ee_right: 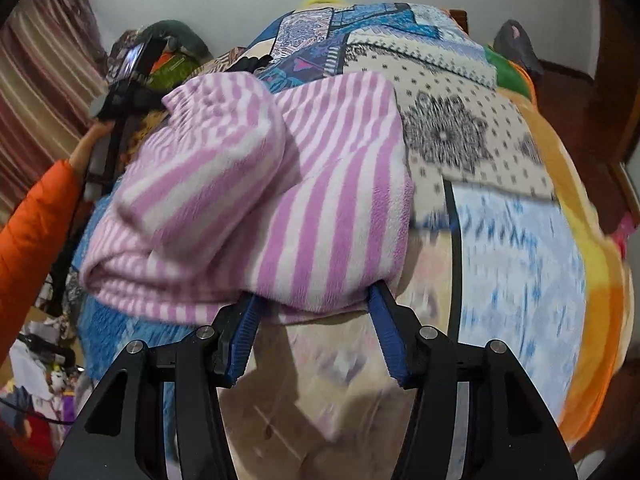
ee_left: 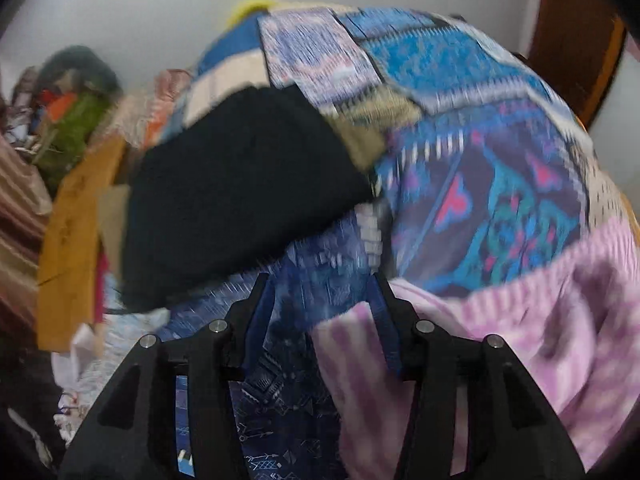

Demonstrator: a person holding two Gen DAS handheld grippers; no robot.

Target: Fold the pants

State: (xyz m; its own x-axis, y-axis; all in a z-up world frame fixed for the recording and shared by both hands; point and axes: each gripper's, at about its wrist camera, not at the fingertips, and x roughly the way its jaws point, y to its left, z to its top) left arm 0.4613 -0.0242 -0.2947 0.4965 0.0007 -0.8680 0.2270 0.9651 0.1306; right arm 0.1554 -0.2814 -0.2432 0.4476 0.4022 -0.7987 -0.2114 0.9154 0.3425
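The pants (ee_right: 260, 200) are fluffy, pink and white striped, lying folded over in a thick bundle on a patchwork bedspread (ee_right: 460, 140). In the right wrist view my right gripper (ee_right: 314, 298) is open, its blue-padded fingers (ee_right: 382, 308) spread against the bundle's near edge. In the left wrist view the pants (ee_left: 520, 320) fill the lower right. My left gripper (ee_left: 322, 280) is open above the bedspread (ee_left: 480, 160), with a pants corner between its fingers near the right finger. The left gripper and the hand holding it also show in the right wrist view (ee_right: 128, 80).
A black garment (ee_left: 240, 200) lies on the bed left of the pants. A yellow-orange board (ee_left: 76, 240) and piled clothes (ee_left: 68, 120) stand at the left. An orange sleeve (ee_right: 36, 232), a striped curtain (ee_right: 44, 80) and a brown wooden door (ee_left: 572, 40) border the bed.
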